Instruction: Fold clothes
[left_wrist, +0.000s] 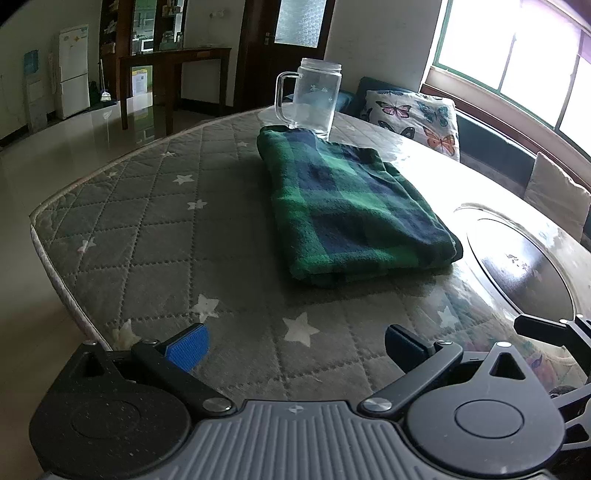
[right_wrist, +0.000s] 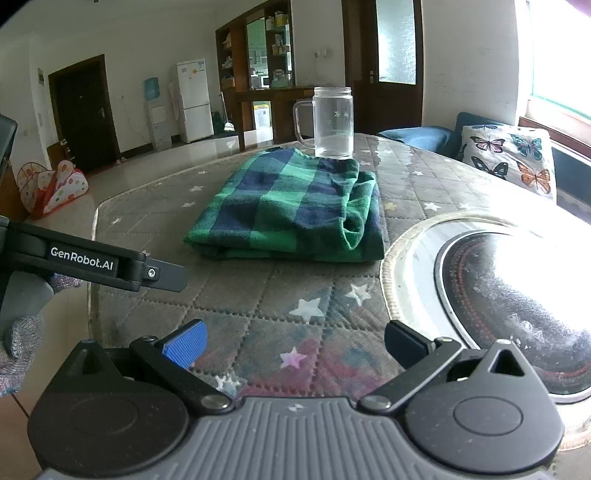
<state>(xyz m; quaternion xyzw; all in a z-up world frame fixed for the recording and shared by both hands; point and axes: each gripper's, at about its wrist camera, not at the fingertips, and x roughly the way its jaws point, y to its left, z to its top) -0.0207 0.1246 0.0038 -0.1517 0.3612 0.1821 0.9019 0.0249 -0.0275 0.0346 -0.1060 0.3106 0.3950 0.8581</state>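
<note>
Garment: folded green plaid cloth (left_wrist: 351, 210) on quilted table cover (left_wrist: 147, 221), touching glass mug (left_wrist: 314, 96)
Left gripper (left_wrist: 295, 347): spread, empty
Right gripper (right_wrist: 295, 345): spread, empty
Right view only: gloved hand (right_wrist: 18, 332), play tent (right_wrist: 51, 188)

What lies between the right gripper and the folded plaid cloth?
Only bare quilted table cover between the right gripper and plaid cloth, in the right wrist view.

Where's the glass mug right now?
In both wrist views the glass mug stands upright at the table's far side, right behind the folded green plaid cloth, left of the butterfly pillow.
</note>
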